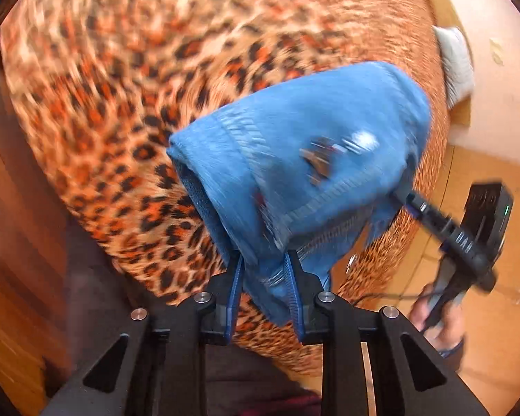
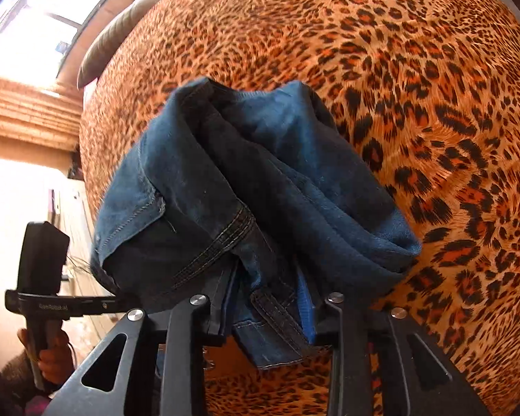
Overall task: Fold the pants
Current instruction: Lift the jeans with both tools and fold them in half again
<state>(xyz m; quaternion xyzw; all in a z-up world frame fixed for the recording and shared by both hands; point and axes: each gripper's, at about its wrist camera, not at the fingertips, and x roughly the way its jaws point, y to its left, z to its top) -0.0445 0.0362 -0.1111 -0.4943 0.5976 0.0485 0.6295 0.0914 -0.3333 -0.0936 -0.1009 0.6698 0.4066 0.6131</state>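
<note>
A pair of blue jeans (image 1: 294,121) hangs bunched over a leopard-print bed cover (image 1: 121,86). In the left wrist view, my left gripper (image 1: 264,263) has its blue pads clamped on a fold of denim at the bundle's lower edge. My right gripper (image 1: 404,196) reaches in from the right, with its fingertips buried in the cloth. In the right wrist view, the jeans (image 2: 225,173) look darker. My right gripper (image 2: 266,280) is shut on the waistband, and a belt loop hangs between the fingers. My left gripper (image 2: 112,301) enters from the left, its tips hidden behind the denim.
The leopard bed cover (image 2: 416,86) fills most of both views. A wooden floor (image 1: 485,145) and a white cloth (image 1: 456,66) lie past the bed's right edge. A pillow (image 2: 111,41) and a bright window (image 2: 48,10) are at the far left. A person's hand (image 2: 52,357) holds each handle.
</note>
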